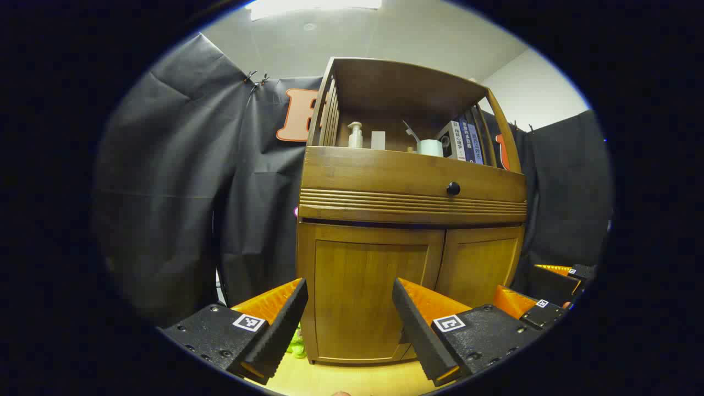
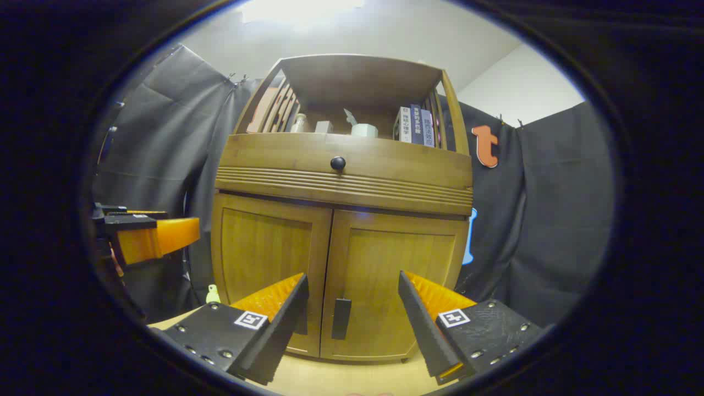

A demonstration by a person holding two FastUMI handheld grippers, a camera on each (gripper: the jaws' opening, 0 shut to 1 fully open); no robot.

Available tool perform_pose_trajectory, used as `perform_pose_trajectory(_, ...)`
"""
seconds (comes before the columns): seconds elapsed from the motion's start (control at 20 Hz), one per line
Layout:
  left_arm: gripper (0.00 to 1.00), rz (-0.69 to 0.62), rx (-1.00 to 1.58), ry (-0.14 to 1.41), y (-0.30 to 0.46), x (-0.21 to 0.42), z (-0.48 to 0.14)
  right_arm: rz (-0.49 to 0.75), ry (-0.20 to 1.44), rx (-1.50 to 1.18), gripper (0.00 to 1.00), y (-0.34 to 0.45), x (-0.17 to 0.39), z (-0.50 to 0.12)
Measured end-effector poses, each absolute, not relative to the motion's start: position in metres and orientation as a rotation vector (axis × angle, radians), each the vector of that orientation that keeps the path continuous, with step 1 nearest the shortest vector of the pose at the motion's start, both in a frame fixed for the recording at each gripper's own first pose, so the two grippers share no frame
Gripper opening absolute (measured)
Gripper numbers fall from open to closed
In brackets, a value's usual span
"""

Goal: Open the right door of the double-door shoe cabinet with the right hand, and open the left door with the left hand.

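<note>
The double-door shoe cabinet (image 2: 341, 220) stood on a pale wooden floor (image 2: 341, 379) against the black cloth wall, both doors shut. In the right gripper view, the right hand-held gripper (image 2: 352, 319) was held low in front of the cabinet with its fingers spread wide and nothing between them; the right door (image 2: 396, 286) and its dark vertical handle (image 2: 341, 318) lay straight ahead, apart from the fingers. The left door (image 2: 264, 258) was beside it, its handle partly hidden behind a finger. In the left gripper view, the left hand-held gripper (image 1: 349, 324) was likewise open and empty, facing the left door (image 1: 368, 297) without touching it. Above the doors ran a drawer with a round black knob (image 2: 337, 163). The open shelf on top held a pump bottle (image 1: 355, 135), a white cup (image 1: 430, 147) and some upright books (image 1: 466, 142).
</note>
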State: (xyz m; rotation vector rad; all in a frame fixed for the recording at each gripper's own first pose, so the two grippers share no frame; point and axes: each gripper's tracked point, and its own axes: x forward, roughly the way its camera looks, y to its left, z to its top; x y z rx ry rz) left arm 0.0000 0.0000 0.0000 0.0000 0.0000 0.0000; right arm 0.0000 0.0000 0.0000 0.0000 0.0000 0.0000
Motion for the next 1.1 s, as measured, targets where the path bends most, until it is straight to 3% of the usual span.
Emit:
perform_pose_trajectory(0.1, 0.99, -0.008, 0.003, 0.001, 0.002, -0.002, 0.0, -0.001, 0.017, 0.007, 0.97, 0.002, 0.003, -0.004)
perform_pose_trajectory(0.2, 0.91, -0.003, 0.0, 0.016, 0.007, -0.004, -0.005, 0.007, 0.04, 0.01, 0.97, 0.004, 0.006, -0.01)
perform_pose_trajectory(0.3, 0.91, 0.006, 0.0, 0.026, 0.014, -0.006, -0.006, 0.016, 0.056, 0.006, 0.98, 0.005, 0.01, -0.017)
perform_pose_trajectory(0.35, 0.95, 0.011, 0.0, 0.028, 0.018, -0.005, -0.006, 0.019, 0.058, 0.002, 0.97, 0.007, 0.016, -0.018)
perform_pose_trajectory(0.4, 0.91, 0.015, 0.001, 0.029, 0.022, -0.004, -0.007, 0.027, 0.058, -0.004, 0.97, 0.009, 0.02, -0.018)
perform_pose_trajectory(0.5, 0.91, 0.022, 0.013, 0.026, 0.028, 0.0, -0.007, 0.047, 0.05, -0.026, 0.97, 0.014, 0.027, -0.021)
perform_pose_trajectory(0.6, 0.95, 0.032, 0.028, 0.026, 0.033, 0.003, -0.008, 0.049, 0.044, -0.051, 0.97, 0.014, 0.038, -0.028)
perform_pose_trajectory(0.65, 0.92, 0.033, 0.033, 0.027, 0.034, 0.006, -0.008, 0.048, 0.05, -0.06, 0.97, 0.013, 0.044, -0.034)
perform_pose_trajectory(0.7, 0.95, 0.035, 0.036, 0.028, 0.035, 0.008, -0.008, 0.047, 0.059, -0.059, 0.97, 0.013, 0.051, -0.042)
perform_pose_trajectory(0.85, 0.92, 0.044, 0.041, 0.036, 0.038, 0.015, -0.01, 0.051, 0.118, -0.033, 0.97, 0.016, 0.069, -0.069)
perform_pose_trajectory(1.05, 0.95, 0.065, 0.052, 0.041, 0.045, 0.022, -0.011, 0.051, 0.225, -0.037, 0.98, 0.019, 0.094, -0.112)
perform_pose_trajectory(1.1, 0.92, 0.071, 0.053, 0.039, 0.047, 0.023, -0.01, 0.043, 0.248, -0.04, 0.88, 0.014, 0.1, -0.123)
